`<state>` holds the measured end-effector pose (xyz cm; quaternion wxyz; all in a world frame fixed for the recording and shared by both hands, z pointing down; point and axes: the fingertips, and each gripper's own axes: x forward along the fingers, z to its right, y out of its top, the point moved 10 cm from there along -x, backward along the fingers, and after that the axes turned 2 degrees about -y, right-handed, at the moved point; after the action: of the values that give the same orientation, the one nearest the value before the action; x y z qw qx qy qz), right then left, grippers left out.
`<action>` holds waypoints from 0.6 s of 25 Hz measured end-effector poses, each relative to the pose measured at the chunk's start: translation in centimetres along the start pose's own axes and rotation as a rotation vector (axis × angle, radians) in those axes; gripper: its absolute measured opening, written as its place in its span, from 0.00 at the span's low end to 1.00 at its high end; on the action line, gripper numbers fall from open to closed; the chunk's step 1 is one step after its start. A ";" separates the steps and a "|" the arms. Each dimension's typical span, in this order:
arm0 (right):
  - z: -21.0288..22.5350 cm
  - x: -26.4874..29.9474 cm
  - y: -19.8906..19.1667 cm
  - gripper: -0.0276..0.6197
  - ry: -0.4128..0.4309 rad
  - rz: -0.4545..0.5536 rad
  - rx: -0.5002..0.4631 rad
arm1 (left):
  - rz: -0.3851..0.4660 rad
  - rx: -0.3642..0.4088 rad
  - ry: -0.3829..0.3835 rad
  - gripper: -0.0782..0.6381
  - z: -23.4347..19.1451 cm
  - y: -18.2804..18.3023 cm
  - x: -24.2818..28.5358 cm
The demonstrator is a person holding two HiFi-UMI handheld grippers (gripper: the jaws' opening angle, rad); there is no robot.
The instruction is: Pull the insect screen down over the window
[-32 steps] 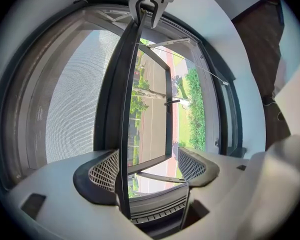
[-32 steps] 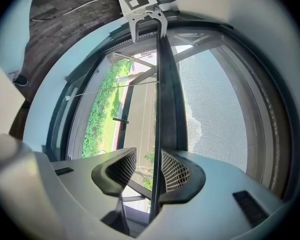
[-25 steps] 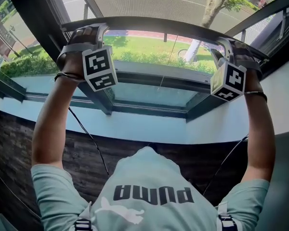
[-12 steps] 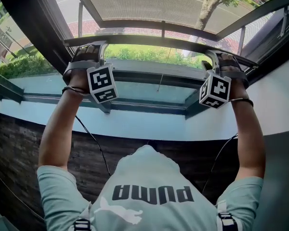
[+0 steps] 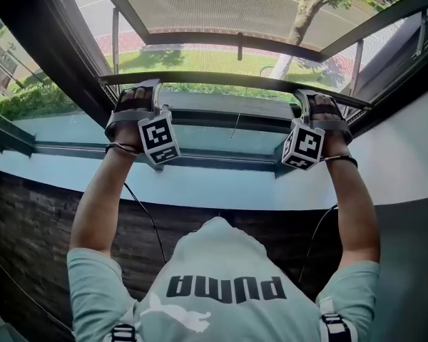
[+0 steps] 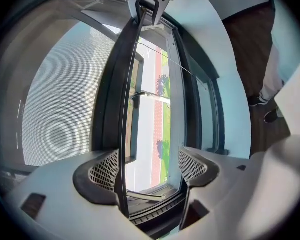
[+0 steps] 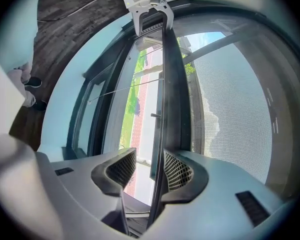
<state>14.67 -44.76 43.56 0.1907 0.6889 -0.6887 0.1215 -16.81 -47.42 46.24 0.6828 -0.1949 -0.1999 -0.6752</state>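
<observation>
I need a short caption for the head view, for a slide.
Left gripper and right gripper straddle the bottom bar of the insect screen, partway down the window.

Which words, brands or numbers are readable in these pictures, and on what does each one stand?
"PUMA": on the person's pale green shirt, seen upside down, beside a leaping-cat logo.
Marker cubes: black-and-white patterns only, no words.
Nothing else is readable.
</observation>
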 end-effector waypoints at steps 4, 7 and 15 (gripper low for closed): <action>-2.1 1.0 0.3 0.28 0.021 -0.007 0.015 | -0.004 -0.017 -0.008 0.62 2.1 0.1 1.3; -2.8 1.4 0.5 0.28 0.018 -0.007 0.022 | -0.012 -0.023 -0.019 0.62 2.8 0.1 1.8; -6.5 3.0 1.2 0.28 0.076 -0.016 0.003 | -0.017 -0.012 -0.104 0.62 6.4 0.1 3.8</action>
<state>14.15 -44.71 50.79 0.2170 0.6897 -0.6750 0.1470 -16.74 -47.16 53.71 0.6646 -0.2320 -0.2326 -0.6711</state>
